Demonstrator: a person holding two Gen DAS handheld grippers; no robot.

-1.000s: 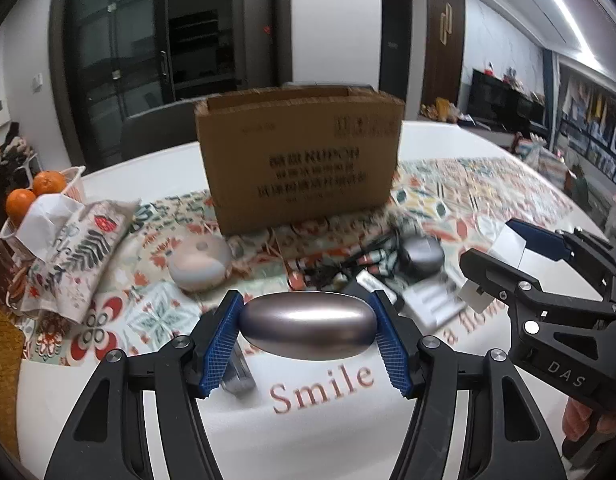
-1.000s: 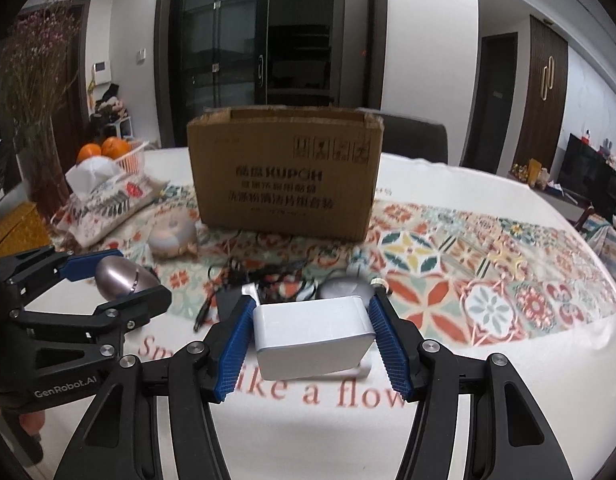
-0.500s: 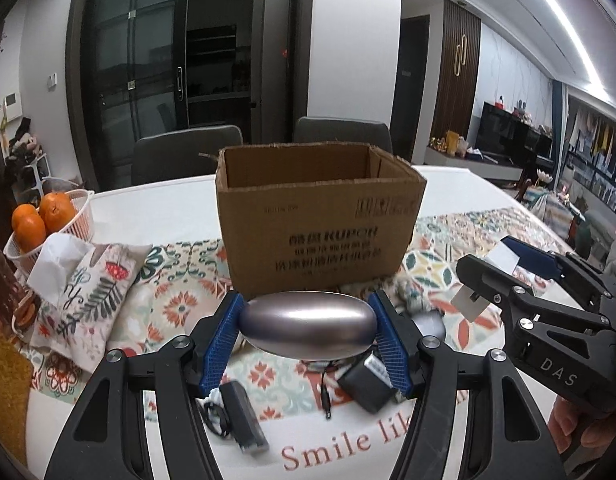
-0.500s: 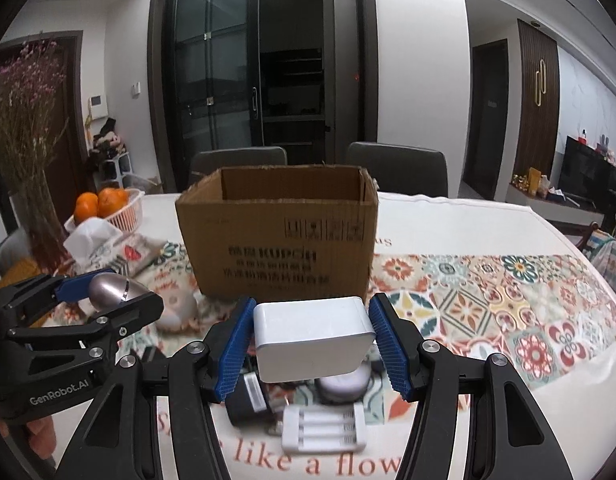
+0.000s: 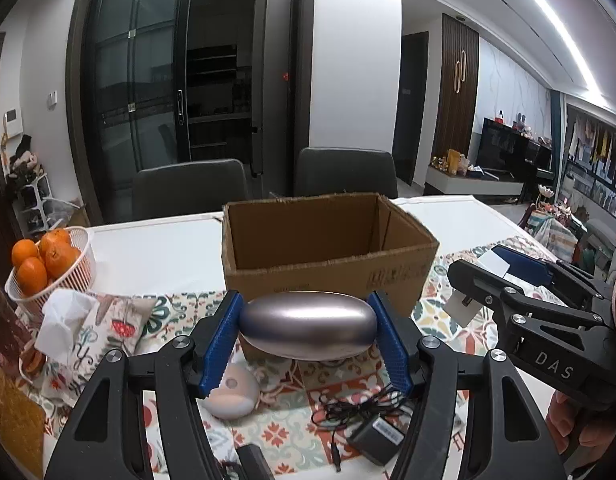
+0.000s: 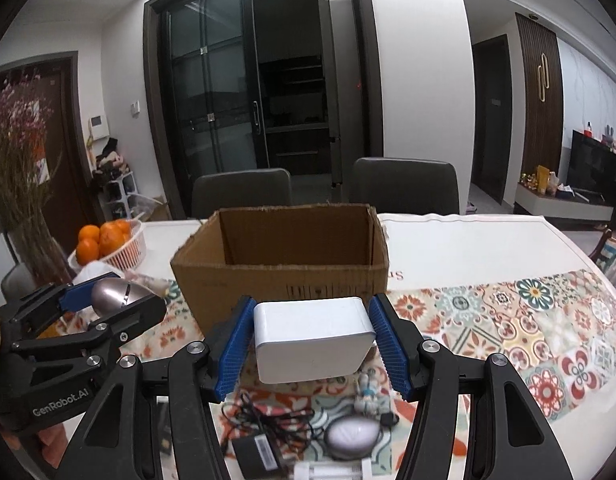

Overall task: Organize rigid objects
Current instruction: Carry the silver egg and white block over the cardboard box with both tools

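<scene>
Left wrist view, bench: the bench was white, with a patterned tile-print cloth over its near part.
Cardboard box: the open cardboard box stood upright on the bench beyond both claws, its top flaps open and its inside walls bare as far as could be seen.
Chairs: two dark chairs stood behind the bench.
Basket: a white basket of oranges sat at the left edge of the bench, a tissue pouch beside it.
Left claw: the left claw was partly closed, its blue pads pressed on both ends of a silver oval case, which it held off the bench in front of the box.
Right claw: the right claw was partly closed on a white rectangular box, gripped by its two sides and held above the cloth, just short of the cardboard box's near wall.
Person: fingertips of a hand showed under the right claw's body at the right of the left wrist view.
Small things on the cloth: a black power adapter with tangled cable, a pale round device, and, in the right wrist view, a blurred grey oval thing lay below the claws.
</scene>
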